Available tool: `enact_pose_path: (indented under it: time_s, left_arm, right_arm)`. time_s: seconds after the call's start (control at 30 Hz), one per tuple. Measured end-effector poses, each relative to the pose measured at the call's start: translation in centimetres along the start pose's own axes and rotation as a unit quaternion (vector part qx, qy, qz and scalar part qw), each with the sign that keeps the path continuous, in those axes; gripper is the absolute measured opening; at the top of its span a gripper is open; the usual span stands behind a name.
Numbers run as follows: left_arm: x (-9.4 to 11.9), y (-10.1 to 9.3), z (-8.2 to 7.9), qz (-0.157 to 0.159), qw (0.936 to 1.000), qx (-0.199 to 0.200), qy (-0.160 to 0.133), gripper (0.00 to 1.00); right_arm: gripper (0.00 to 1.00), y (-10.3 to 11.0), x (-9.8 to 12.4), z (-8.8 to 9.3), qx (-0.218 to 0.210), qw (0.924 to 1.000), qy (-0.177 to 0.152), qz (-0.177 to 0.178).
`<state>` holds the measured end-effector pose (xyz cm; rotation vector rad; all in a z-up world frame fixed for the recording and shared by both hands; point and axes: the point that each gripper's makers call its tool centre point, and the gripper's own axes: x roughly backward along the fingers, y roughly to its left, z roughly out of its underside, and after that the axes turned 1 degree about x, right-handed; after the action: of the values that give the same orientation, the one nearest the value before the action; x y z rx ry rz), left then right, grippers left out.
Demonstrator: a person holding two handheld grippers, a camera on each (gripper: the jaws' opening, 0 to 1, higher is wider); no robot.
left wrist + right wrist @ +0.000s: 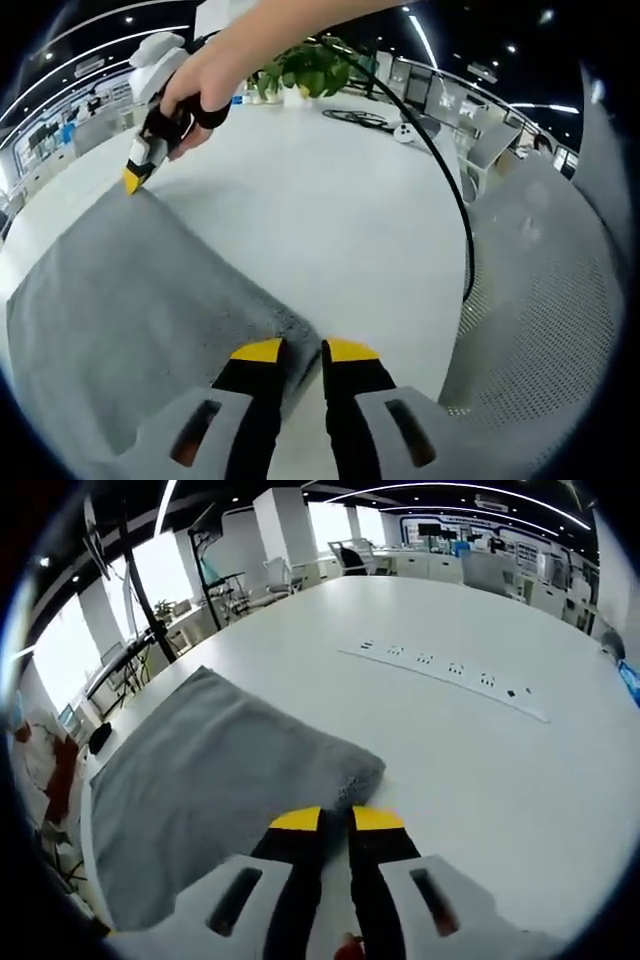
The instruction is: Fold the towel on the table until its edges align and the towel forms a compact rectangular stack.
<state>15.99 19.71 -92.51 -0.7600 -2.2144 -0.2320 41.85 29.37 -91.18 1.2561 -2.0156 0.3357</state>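
Left gripper [300, 350] low over table [340, 220], yellow-tipped jaws nearly closed, pinching towel [130, 300] corner at 6 o'clock. Right gripper [133, 178] at 10 o'clock in left gripper view, held by hand [200, 85], tip on far towel corner. Right gripper [335, 820] jaws nearly closed on near towel [210, 780] corner. Towel grey, lying flat on white table [450, 750]. Plant [305, 70] at 12 o'clock. Cable [455, 190] arcs at 2 o'clock.
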Motion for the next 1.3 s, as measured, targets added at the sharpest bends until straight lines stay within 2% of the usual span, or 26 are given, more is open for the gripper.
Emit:
enact_pose_path:
  time_s: [0.17, 0.37, 0.47, 0.63, 0.73, 1.0, 1.3]
  left_arm:
    - [0.0, 0.4, 0.0, -0.009, 0.9999, 0.004, 0.001, 0.07]
    - [0.0, 0.4, -0.1, -0.008, 0.9999, 0.007, 0.0, 0.06]
    - [-0.4, 0.2, -0.5, -0.004, 0.9999, 0.014, -0.002, 0.06]
    - [-1.0, -0.7, -1.2, 0.009, 1.0, 0.0, 0.001, 0.05]
    - [-1.7, -1.5, -2.1, 0.025, 0.9996, 0.009, -0.008, 0.05]
    - [-3.7, -3.7, -4.3, 0.06, 0.9981, -0.009, -0.013, 0.05]
    - [-6.8, -7.2, -7.7, 0.107, 0.9928, -0.045, -0.029, 0.05]
  right_arm:
    - [0.02, 0.0, 0.1, 0.3, -0.004, 1.0, 0.004, 0.004]
    - [0.01, 0.1, 0.2, 0.4, -0.008, 1.0, 0.002, 0.0]
    - [0.01, -0.3, 0.6, 0.4, -0.01, 0.9999, 0.002, 0.004]
    - [0.0, -1.2, 1.4, 0.9, -0.014, 0.9999, 0.002, 0.01]
    - [0.0, -2.1, 2.3, 1.2, -0.022, 0.9997, -0.002, 0.013]
    - [0.0, -5.5, 4.8, 2.7, -0.037, 0.9987, -0.004, 0.036]
    - [0.0, -9.5, 8.2, 5.1, -0.058, 0.996, -0.003, 0.068]
